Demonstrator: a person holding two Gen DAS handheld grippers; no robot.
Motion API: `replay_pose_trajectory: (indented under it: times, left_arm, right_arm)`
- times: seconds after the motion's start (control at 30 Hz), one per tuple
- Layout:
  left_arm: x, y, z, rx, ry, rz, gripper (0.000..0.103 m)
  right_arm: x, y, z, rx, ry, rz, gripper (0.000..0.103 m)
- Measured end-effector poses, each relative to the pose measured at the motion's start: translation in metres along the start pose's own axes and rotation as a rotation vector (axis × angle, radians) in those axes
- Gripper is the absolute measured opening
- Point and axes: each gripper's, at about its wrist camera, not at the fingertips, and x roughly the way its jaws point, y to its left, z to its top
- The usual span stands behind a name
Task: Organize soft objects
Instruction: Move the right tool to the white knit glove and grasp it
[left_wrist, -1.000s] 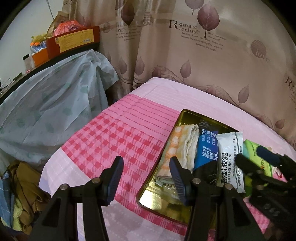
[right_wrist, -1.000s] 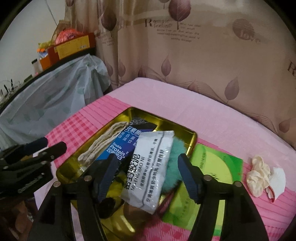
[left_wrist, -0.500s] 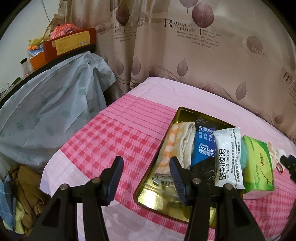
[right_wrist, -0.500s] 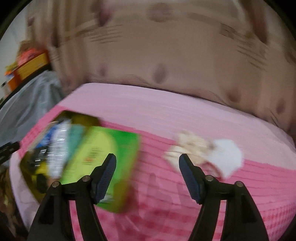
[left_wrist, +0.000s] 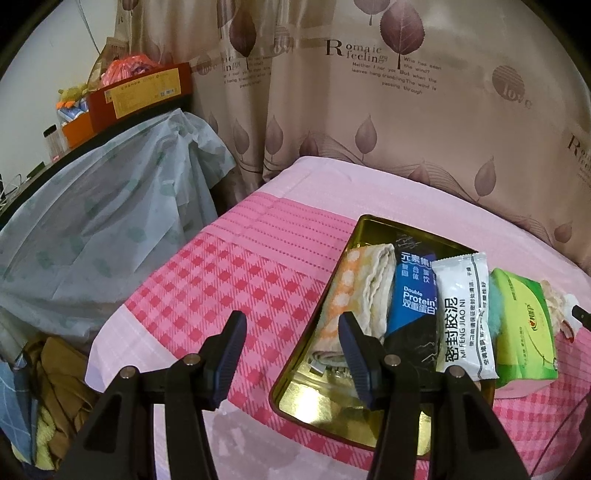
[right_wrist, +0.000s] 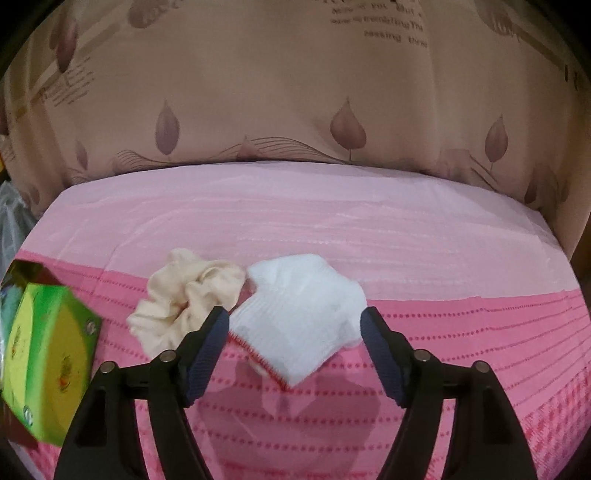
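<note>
A gold metal tray (left_wrist: 317, 400) lies on the pink cloth and holds a folded orange-and-cream towel (left_wrist: 356, 291), a blue protein pouch (left_wrist: 413, 295), a white sealing-clay packet (left_wrist: 463, 314) and a teal fluffy item (left_wrist: 493, 306). A green tissue pack (left_wrist: 522, 328) lies at the tray's right edge; it also shows in the right wrist view (right_wrist: 48, 354). A white folded glove (right_wrist: 299, 317) and a cream scrunchie (right_wrist: 184, 302) lie on the cloth. My right gripper (right_wrist: 293, 354) is open, just in front of the glove. My left gripper (left_wrist: 291, 358) is open and empty over the tray's left rim.
A leaf-print curtain (right_wrist: 295, 92) hangs behind the table. Left of the table stands furniture under a pale plastic sheet (left_wrist: 103, 225), with red and orange boxes (left_wrist: 140, 92) on top. Clothes (left_wrist: 55, 398) are piled low on the left.
My right gripper has swung right, from over the tray to face the white glove and scrunchie. My left gripper has hardly moved and stays open.
</note>
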Motion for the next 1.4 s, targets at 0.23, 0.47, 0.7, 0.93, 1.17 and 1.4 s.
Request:
replay_pose_trajectory:
  times: [0.23,0.47,0.7,0.93,1.17,1.4]
  left_arm:
    - [0.002,-0.007,-0.001,0.051,-0.015,0.020,0.053]
    - [0.007,-0.012,-0.003,0.087,-0.009,0.038,0.053]
    - [0.004,-0.022,-0.005,0.125,-0.029,0.051,0.053]
    - [-0.006,-0.044,-0.009,0.195,-0.034,-0.017,0.053]
    - [-0.026,-0.096,-0.011,0.264,-0.039,-0.143,0.053]
    - [-0.049,-0.182,-0.010,0.386,-0.038,-0.313,0.059]
  right_arm:
    - [0.032,-0.001,0.007,0.017,0.009,-0.023,0.074]
    - [0.049,-0.006,0.004,-0.002,0.015,-0.010,0.062]
    - [0.038,-0.011,-0.006,-0.013,-0.019,0.008,0.041]
    - [0.018,-0.040,-0.031,-0.007,-0.030,-0.013,0.039]
    - [0.003,-0.071,-0.049,0.032,-0.030,-0.029,0.039]
    - [-0.011,-0.079,-0.064,0.019,-0.029,-0.016,0.039]
